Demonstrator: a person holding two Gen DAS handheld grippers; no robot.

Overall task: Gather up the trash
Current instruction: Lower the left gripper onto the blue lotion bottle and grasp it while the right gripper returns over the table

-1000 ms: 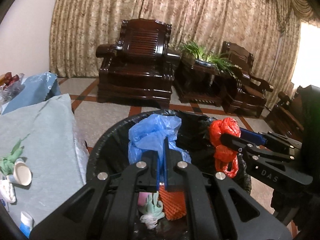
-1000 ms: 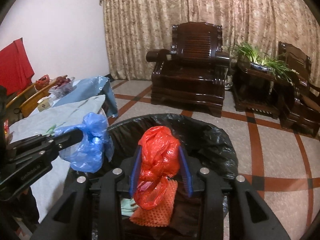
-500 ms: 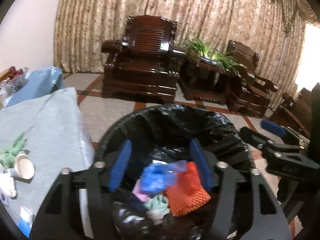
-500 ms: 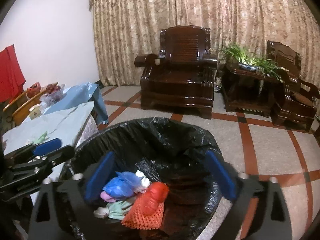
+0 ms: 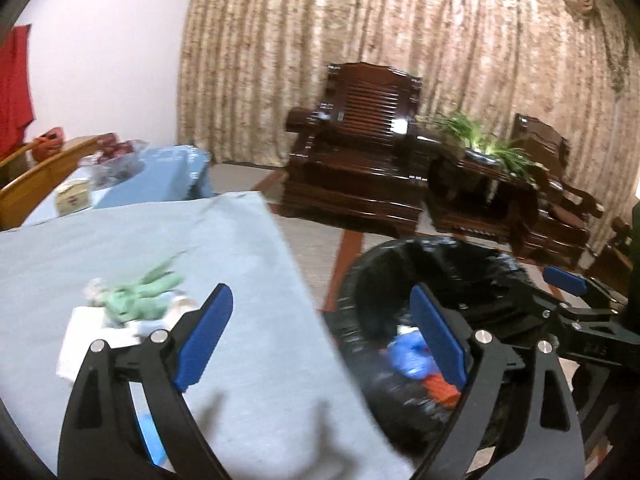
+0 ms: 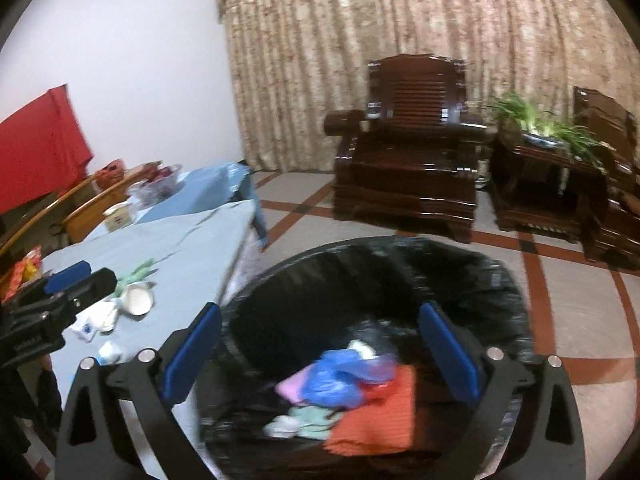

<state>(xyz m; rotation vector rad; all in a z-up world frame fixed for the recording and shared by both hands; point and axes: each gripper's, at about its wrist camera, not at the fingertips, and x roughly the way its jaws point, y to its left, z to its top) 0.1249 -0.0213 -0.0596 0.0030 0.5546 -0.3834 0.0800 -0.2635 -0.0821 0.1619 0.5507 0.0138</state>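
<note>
A black-lined trash bin (image 6: 400, 264) stands on the floor beside the table; it also shows in the left wrist view (image 5: 440, 256). Inside lie a blue bag (image 6: 344, 376), an orange-red net (image 6: 380, 416) and pale scraps. My right gripper (image 6: 320, 356) is open and empty above the bin. My left gripper (image 5: 324, 340) is open and empty over the table's right edge. On the blue-grey tablecloth (image 5: 160, 240) lie a green scrap (image 5: 140, 292), white tissue (image 5: 88, 336) and a paper cup (image 6: 136, 298).
Dark wooden armchairs (image 6: 412, 168) and a side table with a plant (image 6: 548, 136) stand by the curtain. A small box (image 5: 72, 198) and a bag of fruit (image 5: 116, 160) sit at the table's far end. Wooden chairs (image 6: 80, 208) flank it.
Both grippers opened and dropped the blue and red bags into the bin. The left gripper has since swung left toward the table; the right stays over the bin.
</note>
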